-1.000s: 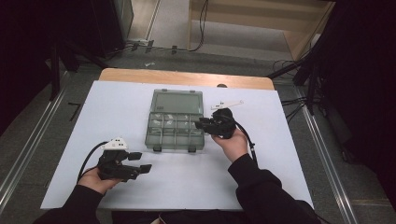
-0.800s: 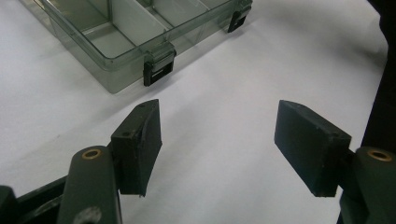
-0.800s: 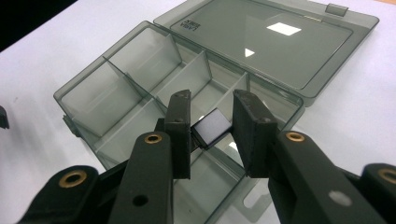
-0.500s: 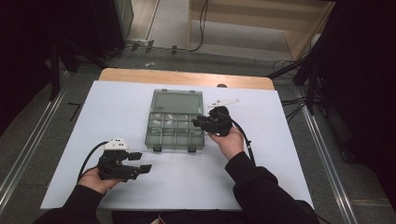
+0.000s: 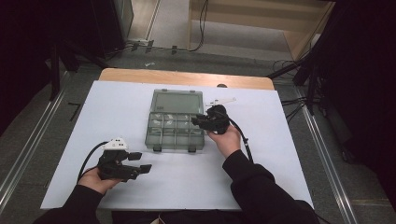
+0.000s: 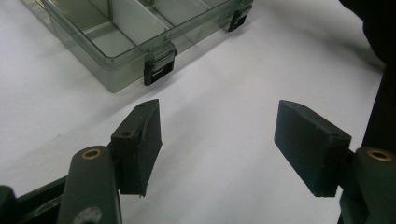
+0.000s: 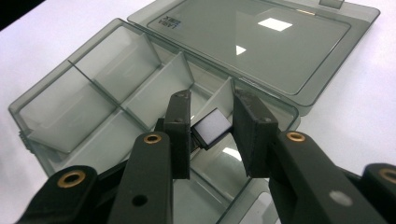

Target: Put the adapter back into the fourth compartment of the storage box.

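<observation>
The right gripper [image 5: 198, 120] hangs over the right-hand side of a clear compartment box [image 5: 161, 140] that stands open on the white table [image 5: 261, 163]. In the right gripper view its jaws are closed on a small flat piece [image 7: 212, 128], white on its face and dark at its edge. The left pad presses against the piece's left side and the right pad meets its right edge, so the piece sits clamped between them near the tips. The piece is held above the box, over the compartments at the hinge side, just short of the divider wall behind it. Whether it touches the box floor cannot be told.

The box lid [image 5: 177, 101] lies folded back flat on the table, away from the person. The compartments in sight look bare. Two dark latches [image 6: 160, 67] sit on the box's near wall.

The left gripper [image 5: 140, 162] rests low over the table at the near left, well apart from the box's near-left corner. Its jaws stand wide apart with nothing between them; bare table shows through the gap in the left gripper view.

A small white strip [image 5: 223, 101] lies on the table just beyond the right gripper, beside the lid's right edge.
</observation>
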